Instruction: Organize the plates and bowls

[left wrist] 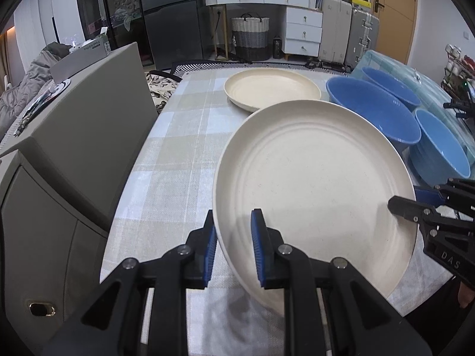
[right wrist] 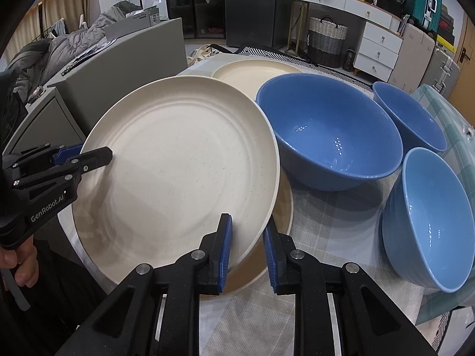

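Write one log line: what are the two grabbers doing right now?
left gripper: shut on cream plate | right gripper: shut on cream plate | below: second plate

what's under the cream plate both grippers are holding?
In the right wrist view, a second cream plate lies on the tablecloth beneath the held plate. Only its right edge shows; the rest is covered.

Left gripper (left wrist: 233, 247), jaws clamped on the near-left rim of a cream plate (left wrist: 314, 195), which is tilted above the checked cloth of the surface (left wrist: 166, 160). The right gripper (left wrist: 403, 207) enters from the right edge and meets the plate's right rim. Beyond lie a second cream plate (left wrist: 271, 87) and three blue bowls (left wrist: 374, 109), grouped at right. A grey cabinet (left wrist: 74, 136) stands at left.
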Available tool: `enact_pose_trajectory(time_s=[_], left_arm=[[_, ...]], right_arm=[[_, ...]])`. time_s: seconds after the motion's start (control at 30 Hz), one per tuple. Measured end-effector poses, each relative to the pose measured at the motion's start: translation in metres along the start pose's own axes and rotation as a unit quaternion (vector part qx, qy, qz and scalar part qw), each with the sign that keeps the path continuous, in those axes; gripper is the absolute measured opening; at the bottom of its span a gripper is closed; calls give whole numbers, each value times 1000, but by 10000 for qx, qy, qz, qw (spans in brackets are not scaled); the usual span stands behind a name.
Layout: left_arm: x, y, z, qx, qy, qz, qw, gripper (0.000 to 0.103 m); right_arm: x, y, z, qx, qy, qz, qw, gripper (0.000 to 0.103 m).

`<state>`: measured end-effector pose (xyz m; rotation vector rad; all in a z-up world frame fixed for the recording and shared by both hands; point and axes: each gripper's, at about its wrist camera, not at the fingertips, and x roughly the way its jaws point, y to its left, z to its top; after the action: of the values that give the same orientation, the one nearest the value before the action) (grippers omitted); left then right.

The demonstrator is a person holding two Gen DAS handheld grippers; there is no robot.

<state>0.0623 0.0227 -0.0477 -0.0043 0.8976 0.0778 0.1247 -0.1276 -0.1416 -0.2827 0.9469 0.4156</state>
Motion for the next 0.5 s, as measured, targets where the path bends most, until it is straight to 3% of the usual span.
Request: enact_pose_trajectory(time_s=[0.5], left_arm=[[23,-15,-1,203,236,199,9993,23]], right_arm=[[16,4,-4,-143,138,-389,9990,24]])
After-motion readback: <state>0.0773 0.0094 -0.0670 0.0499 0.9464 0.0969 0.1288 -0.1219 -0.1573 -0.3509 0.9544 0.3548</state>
